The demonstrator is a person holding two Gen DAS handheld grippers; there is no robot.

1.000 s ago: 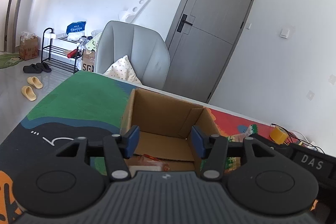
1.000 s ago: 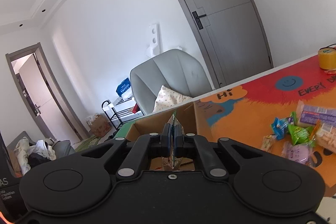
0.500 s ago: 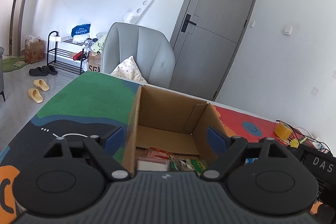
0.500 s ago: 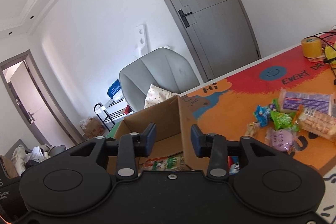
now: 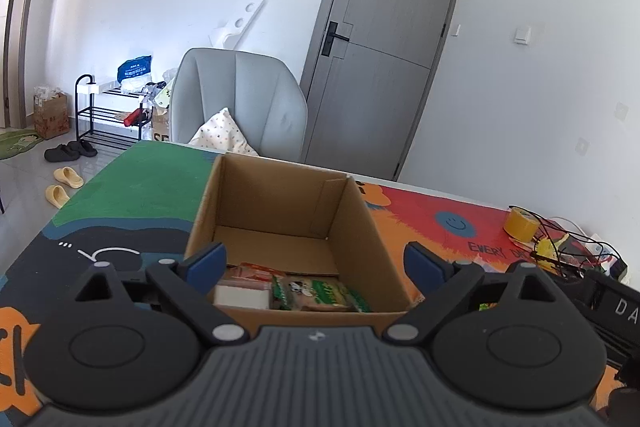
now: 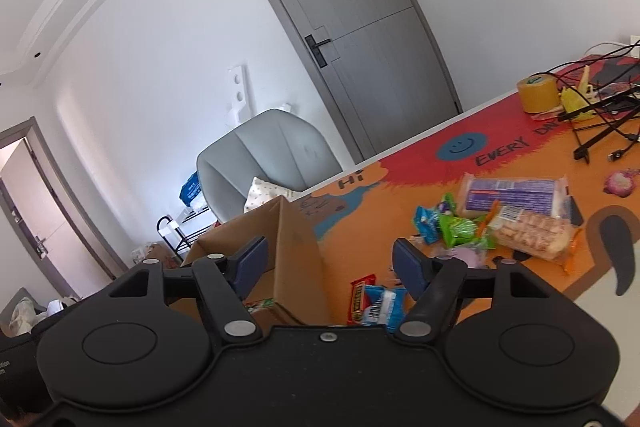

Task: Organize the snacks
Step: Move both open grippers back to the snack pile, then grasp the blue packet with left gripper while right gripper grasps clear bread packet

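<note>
Colourful table mat [image 5: 152,187] bears a cardboard box [image 5: 360,223]; left gripper [image 5: 316,263] and right gripper [image 6: 328,261] opening, empty

One cardboard box [image 5: 372,239], one tape roll [image 6: 537,94] (yellow).

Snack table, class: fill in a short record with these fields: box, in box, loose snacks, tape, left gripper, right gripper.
box: open cardboard box on the mat
in box: a few packets at the near end
loose snacks: pile on the mat right of the box; a red and blue packet beside it
tape: yellow roll at the far edge
left gripper: opening, nothing held
right gripper: opening, nothing held
</note>
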